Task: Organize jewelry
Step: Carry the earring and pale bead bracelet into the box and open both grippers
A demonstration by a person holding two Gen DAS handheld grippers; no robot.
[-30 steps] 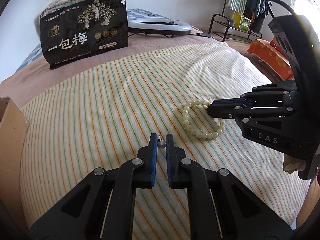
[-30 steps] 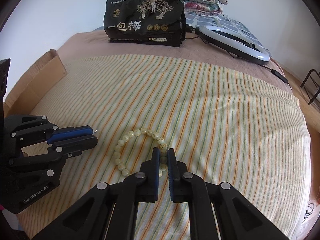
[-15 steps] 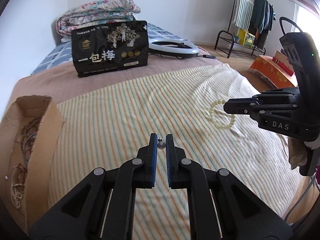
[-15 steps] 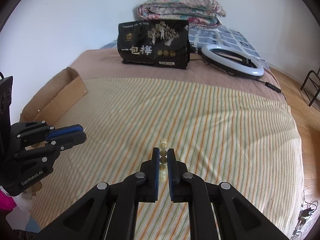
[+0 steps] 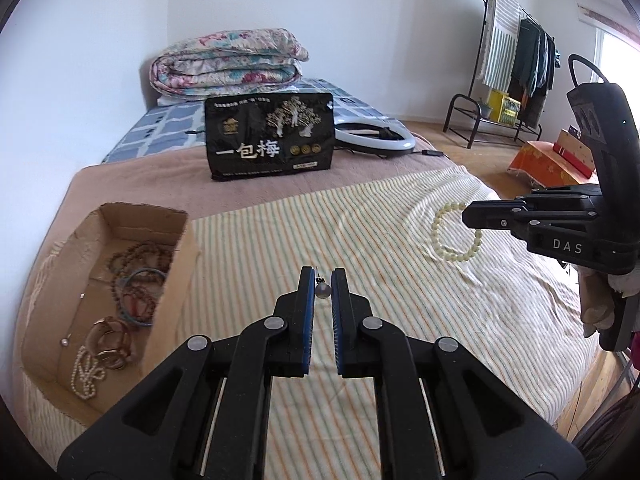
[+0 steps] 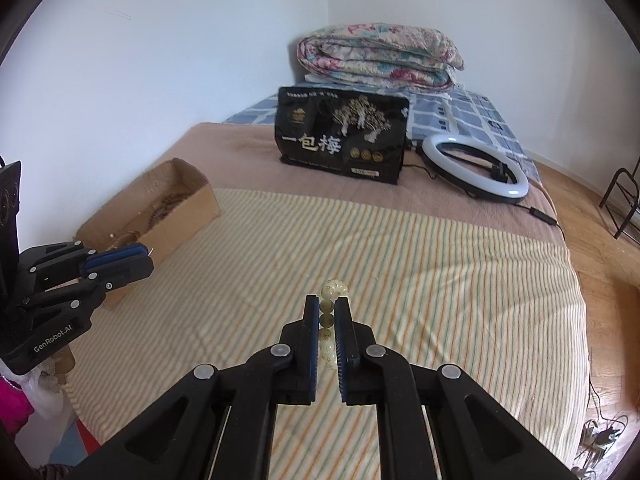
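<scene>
Left wrist view: the left gripper (image 5: 323, 280) holds its jaws narrowly apart, pinching a small grey bead earring (image 5: 322, 289) between the blue pads above the striped blanket (image 5: 380, 248) on the bed. Its thin post is hard to make out. At the bed's left edge, a cardboard box (image 5: 176, 276) holds tangled bead strands and bracelets. The right gripper (image 5: 472, 216) enters from the right; the cream bead bracelet (image 5: 456, 236) hangs from its tip, part of the loop hidden behind it.

Right wrist view: the right gripper (image 6: 327, 312) has its jaws nearly closed on the bracelet (image 6: 329, 320), beads stacked between the pads, the lower loop cut off from sight. The left gripper (image 6: 132, 258) hovers beside the box (image 6: 188, 208), its earring barely visible.
</scene>
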